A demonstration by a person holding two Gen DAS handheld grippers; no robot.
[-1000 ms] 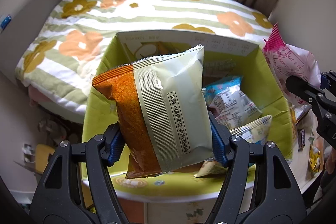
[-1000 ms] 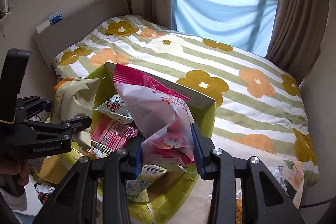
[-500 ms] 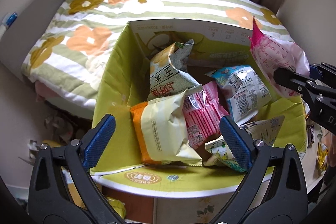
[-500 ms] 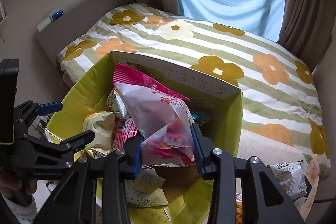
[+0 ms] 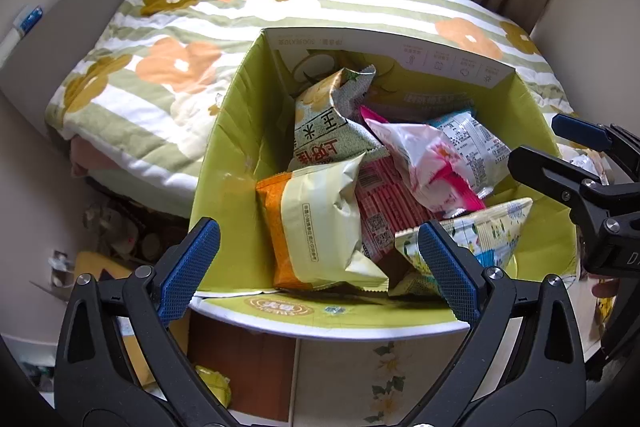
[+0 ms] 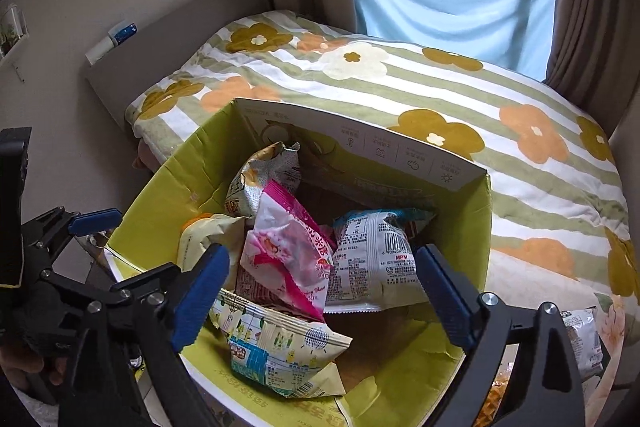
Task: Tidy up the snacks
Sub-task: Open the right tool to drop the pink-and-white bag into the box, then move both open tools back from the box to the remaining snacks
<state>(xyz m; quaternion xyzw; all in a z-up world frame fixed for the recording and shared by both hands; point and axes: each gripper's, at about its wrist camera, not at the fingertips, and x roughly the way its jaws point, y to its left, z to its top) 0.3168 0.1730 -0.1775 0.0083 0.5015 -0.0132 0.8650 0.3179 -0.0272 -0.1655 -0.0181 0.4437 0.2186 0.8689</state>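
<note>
An open green cardboard box [image 5: 224, 163] [image 6: 160, 203] holds several snack bags. The orange and cream bag [image 5: 316, 227] [image 6: 204, 239] lies at its near left. The pink and white bag [image 5: 420, 163] [image 6: 292, 259] lies on top in the middle. My left gripper [image 5: 316, 267] is open and empty above the box's near edge. My right gripper [image 6: 320, 291] is open and empty above the box; it shows at the right in the left wrist view [image 5: 560, 155].
A bed with a flowered striped cover [image 6: 400, 79] lies behind the box. A loose snack bag [image 6: 584, 343] lies outside the box at the right. A small cabinet [image 5: 320, 379] stands under the box. Clutter lies on the floor at the left [image 5: 116, 235].
My left gripper opened and dropped the orange and cream bag into the box. Then my right gripper opened and the pink and white bag fell into the box.
</note>
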